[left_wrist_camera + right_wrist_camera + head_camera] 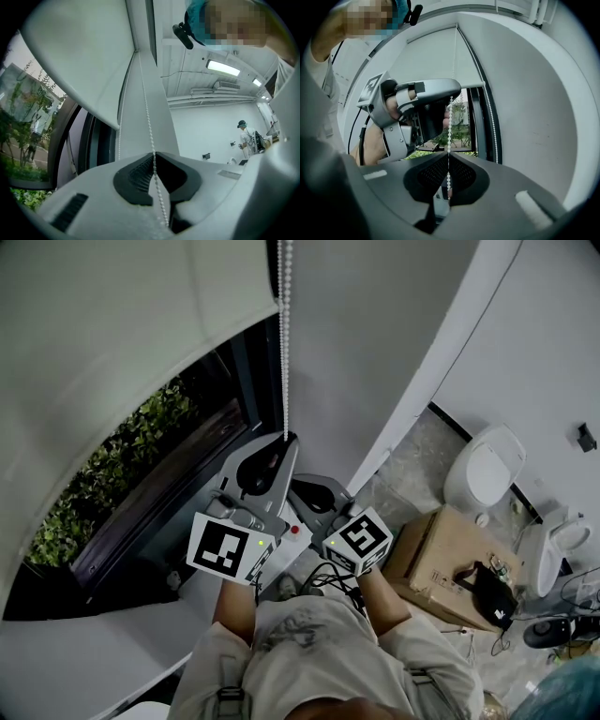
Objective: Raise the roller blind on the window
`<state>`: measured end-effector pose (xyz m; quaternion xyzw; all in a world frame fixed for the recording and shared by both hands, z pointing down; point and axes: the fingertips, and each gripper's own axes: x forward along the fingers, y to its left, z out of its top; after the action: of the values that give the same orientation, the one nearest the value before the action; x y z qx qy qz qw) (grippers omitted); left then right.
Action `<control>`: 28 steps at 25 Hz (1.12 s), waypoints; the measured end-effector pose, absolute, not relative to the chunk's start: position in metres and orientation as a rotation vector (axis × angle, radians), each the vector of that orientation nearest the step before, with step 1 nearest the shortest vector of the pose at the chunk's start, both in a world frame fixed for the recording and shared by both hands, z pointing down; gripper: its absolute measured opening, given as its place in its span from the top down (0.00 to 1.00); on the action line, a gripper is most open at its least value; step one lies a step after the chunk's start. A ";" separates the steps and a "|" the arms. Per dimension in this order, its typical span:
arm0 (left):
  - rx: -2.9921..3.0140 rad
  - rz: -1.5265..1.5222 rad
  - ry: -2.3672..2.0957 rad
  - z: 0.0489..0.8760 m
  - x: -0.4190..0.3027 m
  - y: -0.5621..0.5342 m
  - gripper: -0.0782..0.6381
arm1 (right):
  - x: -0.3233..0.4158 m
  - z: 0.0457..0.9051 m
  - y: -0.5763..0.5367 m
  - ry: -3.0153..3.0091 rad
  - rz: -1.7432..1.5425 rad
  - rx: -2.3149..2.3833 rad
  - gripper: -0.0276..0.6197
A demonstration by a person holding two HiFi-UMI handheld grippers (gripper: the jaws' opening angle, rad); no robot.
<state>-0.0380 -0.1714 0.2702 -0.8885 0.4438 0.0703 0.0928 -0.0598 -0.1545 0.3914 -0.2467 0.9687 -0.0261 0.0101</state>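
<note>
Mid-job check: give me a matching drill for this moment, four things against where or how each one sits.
Things:
1. grey left gripper
2. grey right gripper
3. white fabric roller blind
4. brown cardboard box

Places or states:
a. on the floor beside the white toilet
b. shut on the white bead chain, below the other gripper
c. hem hanging above the greenery outside
d. shut on the chain, above the other gripper

Pairs: 1-d, 2-b, 3-c, 4-a.
</note>
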 end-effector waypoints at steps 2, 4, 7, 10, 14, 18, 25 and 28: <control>-2.636 0.213 1.319 0.271 -0.038 -0.172 0.86 | -0.059 0.392 -0.155 3.020 -0.083 -0.765 0.94; -2.638 0.212 1.317 0.273 -0.037 -0.170 0.86 | -0.058 0.394 -0.154 3.021 -0.081 -0.764 0.94; -2.643 0.199 1.325 0.279 -0.036 -0.170 0.86 | -0.056 0.400 -0.153 3.036 -0.081 -0.768 0.94; -2.661 0.194 1.332 0.288 -0.037 -0.171 0.86 | -0.055 0.408 -0.153 3.046 -0.102 -0.771 0.94; -2.686 0.183 1.341 0.300 -0.035 -0.174 0.86 | -0.053 0.420 -0.153 3.058 -0.135 -0.778 0.94; -2.713 0.164 1.354 0.315 -0.034 -0.174 0.86 | -0.051 0.435 -0.151 3.082 -0.167 -0.785 0.94; -2.762 0.133 1.372 0.339 -0.033 -0.176 0.86 | -0.048 0.458 -0.150 3.115 -0.224 -0.807 0.94; -2.783 0.122 1.384 0.351 -0.032 -0.174 0.86 | -0.046 0.470 -0.148 3.131 -0.249 -0.812 0.94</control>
<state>-0.0317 -0.1738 0.3510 -0.8945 0.4450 0.0392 0.0153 -0.0460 -0.1476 0.4697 -0.2500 0.9638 -0.0767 -0.0514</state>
